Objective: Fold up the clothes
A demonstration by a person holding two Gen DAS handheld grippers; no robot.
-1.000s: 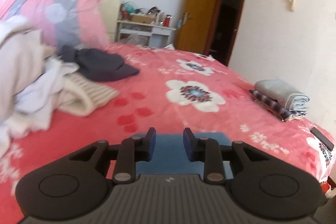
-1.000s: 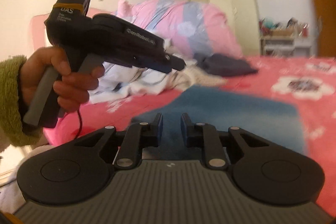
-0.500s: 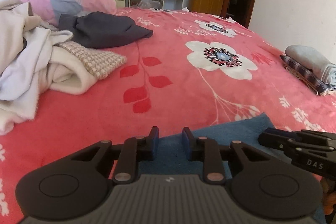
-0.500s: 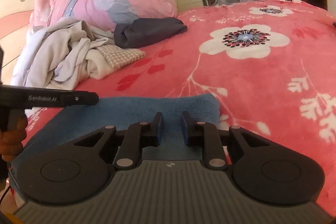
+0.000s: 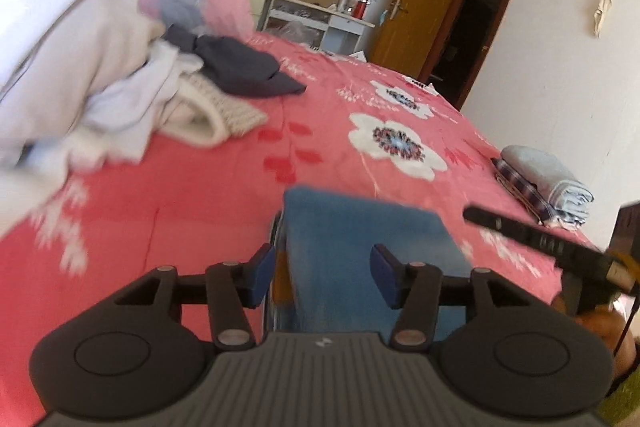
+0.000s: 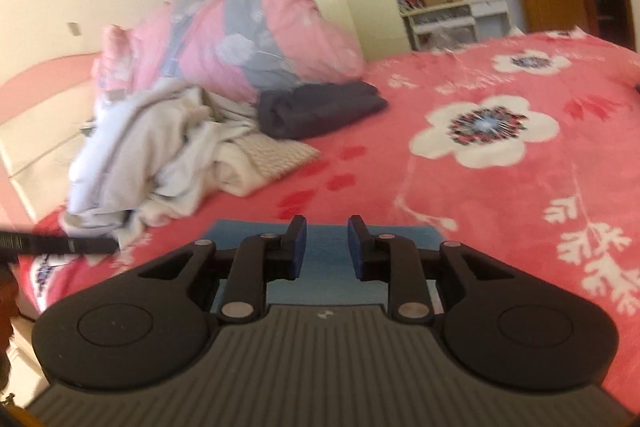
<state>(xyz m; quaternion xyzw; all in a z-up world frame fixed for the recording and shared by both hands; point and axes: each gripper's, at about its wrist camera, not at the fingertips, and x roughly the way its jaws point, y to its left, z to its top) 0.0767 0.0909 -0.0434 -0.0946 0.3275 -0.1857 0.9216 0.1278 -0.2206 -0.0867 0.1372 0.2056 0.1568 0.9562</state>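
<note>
Your blue garment (image 5: 360,251) lies folded into a neat flat rectangle on the pink floral bed (image 5: 200,211), right before you. Your left hand-held gripper (image 5: 322,275) is opening above it, pads clear of the cloth; your right hand-held gripper (image 6: 326,247) is opening too, gripping nothing.

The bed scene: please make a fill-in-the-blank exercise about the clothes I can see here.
1. The folded cloth lying in front of both claws is ____ in colour.
2. The bedspread is red with large white ____.
3. Beside the pale heap of unfolded clothes lies a dark ____ garment.
4. Near the bed's far edge, a stack of folded clothes has a light ____ item on top.

Missing words: blue; flowers; grey; blue
</note>
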